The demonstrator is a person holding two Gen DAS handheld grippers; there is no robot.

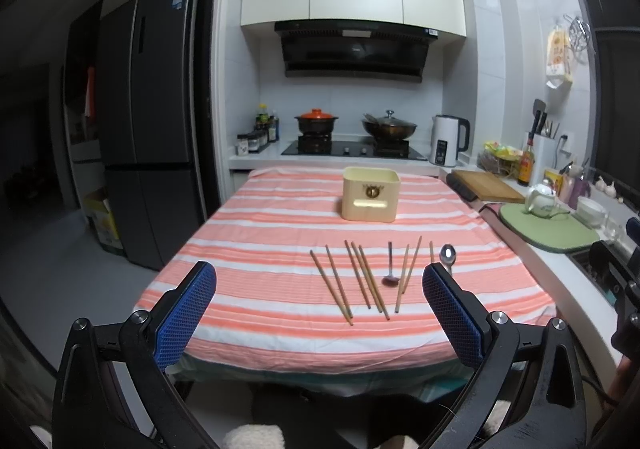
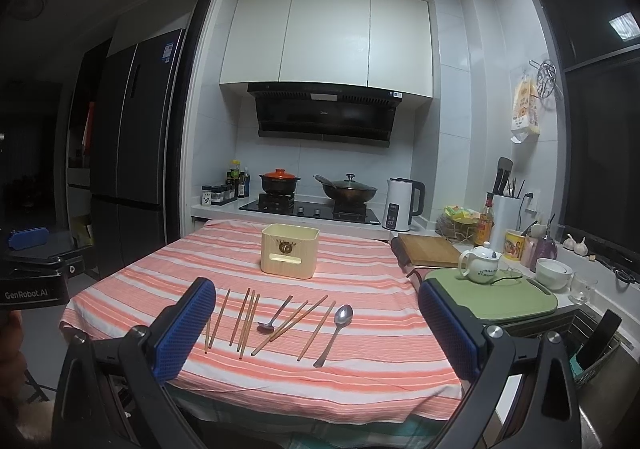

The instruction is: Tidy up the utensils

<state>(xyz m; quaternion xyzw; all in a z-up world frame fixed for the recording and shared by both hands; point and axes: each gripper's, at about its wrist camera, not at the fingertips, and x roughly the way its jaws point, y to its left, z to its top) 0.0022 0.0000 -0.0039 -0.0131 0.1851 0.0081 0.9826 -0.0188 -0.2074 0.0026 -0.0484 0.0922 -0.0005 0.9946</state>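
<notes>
Several wooden chopsticks (image 1: 362, 279) lie side by side on a striped pink and white tablecloth (image 1: 256, 289); they also show in the right wrist view (image 2: 248, 319). A small dark-bowled spoon (image 1: 390, 269) (image 2: 274, 317) lies among them. A larger steel spoon (image 1: 447, 255) (image 2: 338, 329) lies at the right end. A cream holder box (image 1: 371, 194) (image 2: 290, 251) stands upright behind them. My left gripper (image 1: 319, 291) is open and empty, held above the table's near edge. My right gripper (image 2: 316, 309) is open and empty, also near the front edge.
A counter on the right holds a wooden cutting board (image 2: 428, 249), a green mat (image 2: 516, 303) with a white teapot (image 2: 480, 263), cups and bottles. A stove with pots (image 2: 312, 193) and a kettle (image 2: 400, 209) stand behind the table. A dark fridge (image 2: 132, 169) stands at left.
</notes>
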